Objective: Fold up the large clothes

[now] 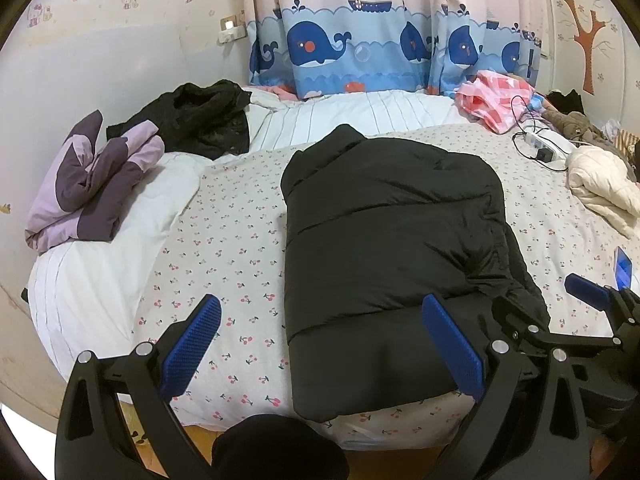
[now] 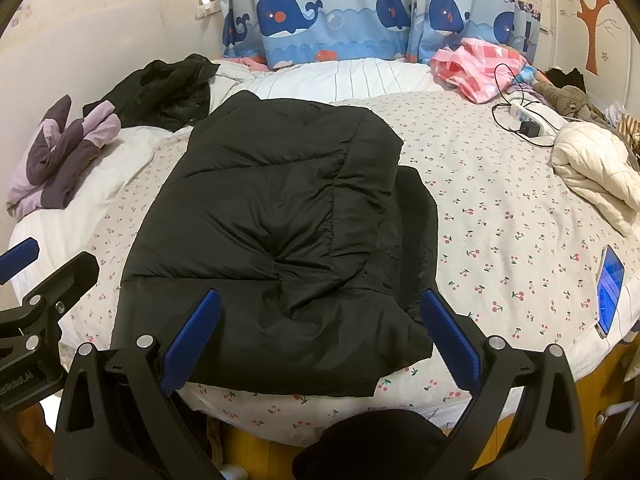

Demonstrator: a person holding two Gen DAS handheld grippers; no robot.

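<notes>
I see the black quilted puffer jacket [image 2: 272, 216] lying folded on the bed with the cherry-print sheet [image 2: 500, 232], its near hem at the bed's front edge. My left gripper [image 1: 320, 344] hangs at that front edge with its blue ribbed pads spread wide and nothing between them; one pad sits over the bare sheet, the other over the jacket's near hem. My right gripper [image 2: 320, 336] is likewise spread wide and holding nothing, its pads over the jacket's near portion. Further back on the bed lie a purple and lilac folded garment [image 1: 92, 184] on the white pillow, a crumpled black garment [image 1: 192, 120], a pink checked cloth [image 2: 476, 68] and a cream quilted jacket [image 2: 596, 168]. A phone with a lit blue screen [image 2: 610, 288] rests at the right edge.
</notes>
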